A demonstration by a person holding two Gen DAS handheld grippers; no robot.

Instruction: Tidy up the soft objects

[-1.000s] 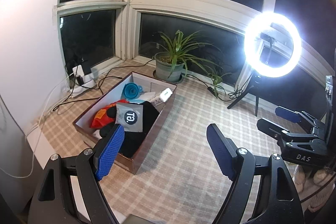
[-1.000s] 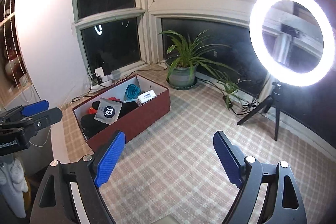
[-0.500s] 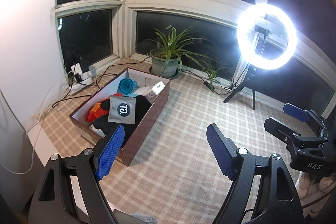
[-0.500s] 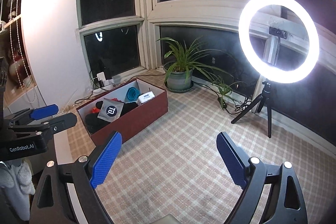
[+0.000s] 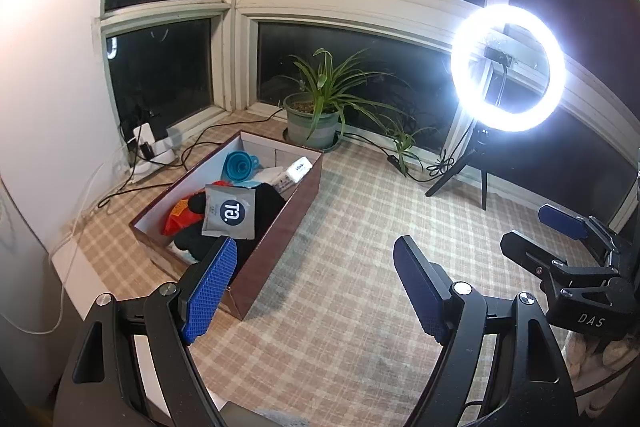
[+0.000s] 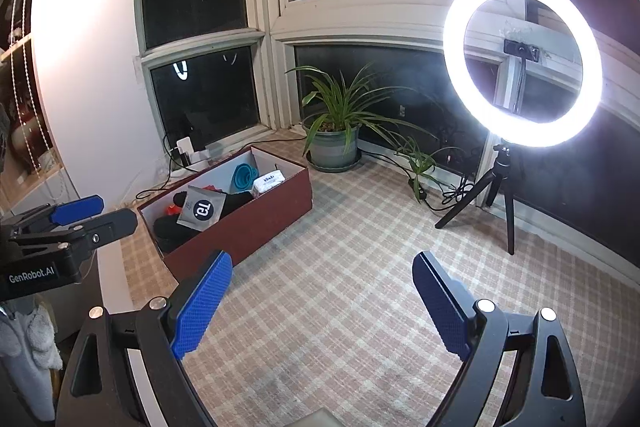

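Both-handed check: left gripper [image 5: 314,287] and right gripper [image 6: 322,301] hang above the checked mat [image 6: 340,307] with jaws wide, nothing between the pads. Landmark is the brown box [image 6: 244,223] on the mat: inside it lie a black cloth [image 5: 264,215], a grey pouch [image 5: 229,211] on top of that cloth, an orange item [image 5: 180,217], a teal funnel [image 5: 239,167] and a tissue pack [image 5: 298,169] at the far end. Plant [image 6: 334,131] stands just beyond the box; ring light [image 6: 520,59] well to its right.

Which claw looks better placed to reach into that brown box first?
Probably the left claw: the box sits right beside its open blue pads. The right claw, also open, is farther off.
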